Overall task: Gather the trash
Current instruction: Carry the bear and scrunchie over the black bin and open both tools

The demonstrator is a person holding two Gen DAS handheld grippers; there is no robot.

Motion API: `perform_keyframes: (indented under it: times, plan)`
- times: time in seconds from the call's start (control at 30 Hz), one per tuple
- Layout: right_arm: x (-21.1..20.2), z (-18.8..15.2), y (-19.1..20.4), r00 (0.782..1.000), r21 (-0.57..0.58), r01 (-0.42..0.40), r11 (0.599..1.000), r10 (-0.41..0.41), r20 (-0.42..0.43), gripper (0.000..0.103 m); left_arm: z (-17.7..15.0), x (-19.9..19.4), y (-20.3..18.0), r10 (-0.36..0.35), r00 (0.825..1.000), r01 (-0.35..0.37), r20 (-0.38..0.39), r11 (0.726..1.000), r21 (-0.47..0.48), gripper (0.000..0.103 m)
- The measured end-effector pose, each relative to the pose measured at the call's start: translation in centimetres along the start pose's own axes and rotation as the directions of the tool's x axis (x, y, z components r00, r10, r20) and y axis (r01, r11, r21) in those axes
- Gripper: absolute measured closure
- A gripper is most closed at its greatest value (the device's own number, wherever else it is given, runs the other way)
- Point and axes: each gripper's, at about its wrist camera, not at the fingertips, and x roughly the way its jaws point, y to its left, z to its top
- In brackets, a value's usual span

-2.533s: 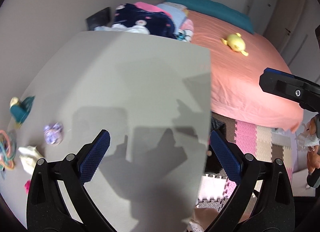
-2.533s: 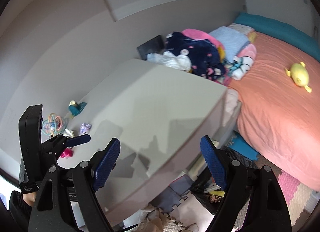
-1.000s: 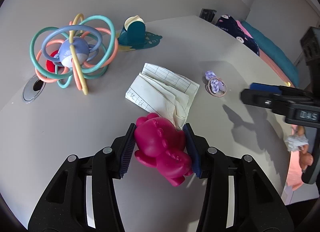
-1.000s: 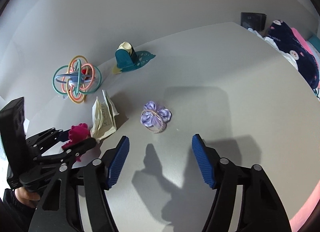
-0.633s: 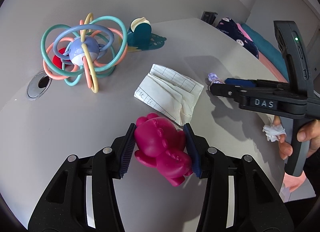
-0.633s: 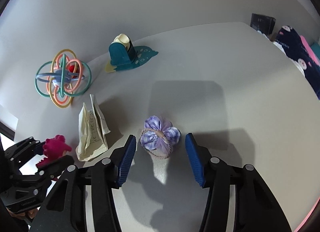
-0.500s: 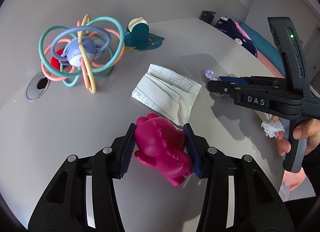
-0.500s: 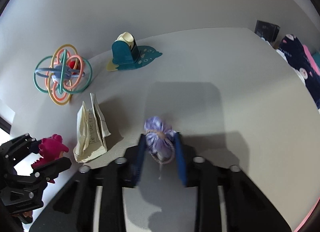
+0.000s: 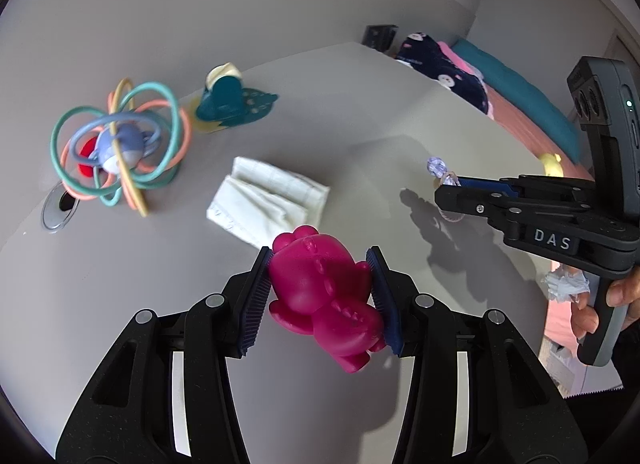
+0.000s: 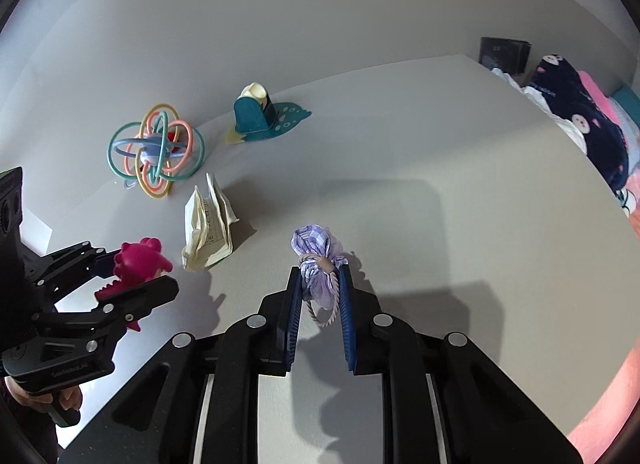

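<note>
Now purple bundle (image 10: 318,260) between right claw (image 10: 319,288) pads

the room was evenly bright, light falling from above and behind. hard dark shadows of both tools lay on the grey tabletop (image 10: 460,167). fisheye bending curved its edges, with black corners. the ring toy (image 9: 120,147) looked slightly smeared in the left view.

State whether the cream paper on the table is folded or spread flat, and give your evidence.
Folded. The cream paper lies crumpled in layers on the table, with flaps standing up.
</note>
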Motion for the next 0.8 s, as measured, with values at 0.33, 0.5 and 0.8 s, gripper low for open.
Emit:
perform_keyframes:
  times: [0.33,0.5,0.8]
  plan:
    - [-6.6,-3.3,-4.4,0.995,0.089,0.042,0.995,-0.05,0.082,0.084,1.4,-0.3,-7.3,-0.068,0.998,0.067,0.007,0.99,0.123,0.056]
    - [-10.6,-5.7,-7.9,0.987,0.161,0.074,0.984,-0.095,0.127,0.084,2.1,0.2,-12.3,-0.124,0.992,0.121,-0.002,0.971,0.208,0.056]
    - [-17.0,-11.6,-14.4,0.958,0.324,0.164,0.932,-0.229,0.174,0.084,2.5,1.9,-22.5,-0.251,0.966,0.258,-0.066,0.892,0.372,0.056]
